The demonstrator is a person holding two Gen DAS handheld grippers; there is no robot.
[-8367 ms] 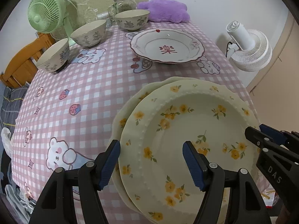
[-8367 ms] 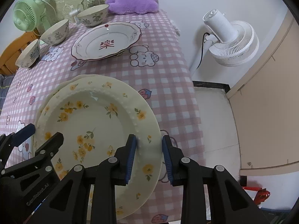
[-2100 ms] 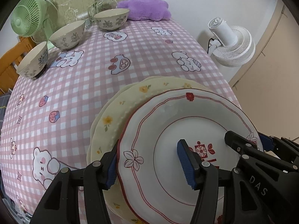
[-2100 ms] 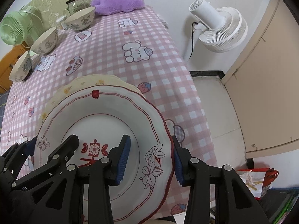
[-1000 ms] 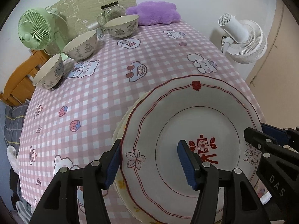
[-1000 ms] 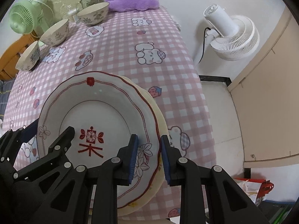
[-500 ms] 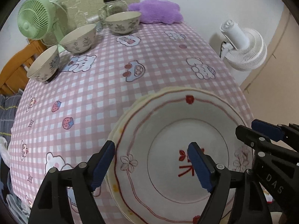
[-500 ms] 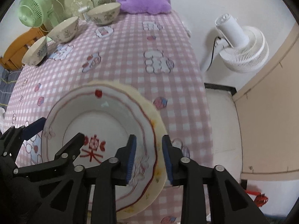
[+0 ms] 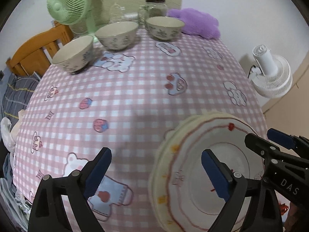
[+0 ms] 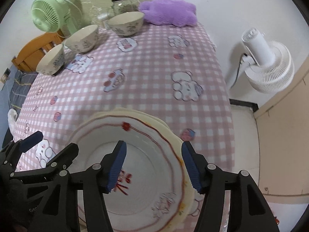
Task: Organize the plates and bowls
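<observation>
Red-rimmed white plate stacked on cream floral plates, near tabletop edge. Left gripper and right gripper fingers just opened, released. Three patterned ceramic bowls far side, path clear; green fan behind.

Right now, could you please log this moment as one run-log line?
step: red-rimmed plate stacked on yellow plates | left gripper: open, just released | right gripper: open, just released | bowls: unstacked

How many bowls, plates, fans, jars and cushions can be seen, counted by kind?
Bowls: 3
Plates: at least 2, stacked; red-rimmed plate on a cream plate
Fans: 2, green, white
Glass jar: 1
Purple cushion: 1
Total: 9
</observation>
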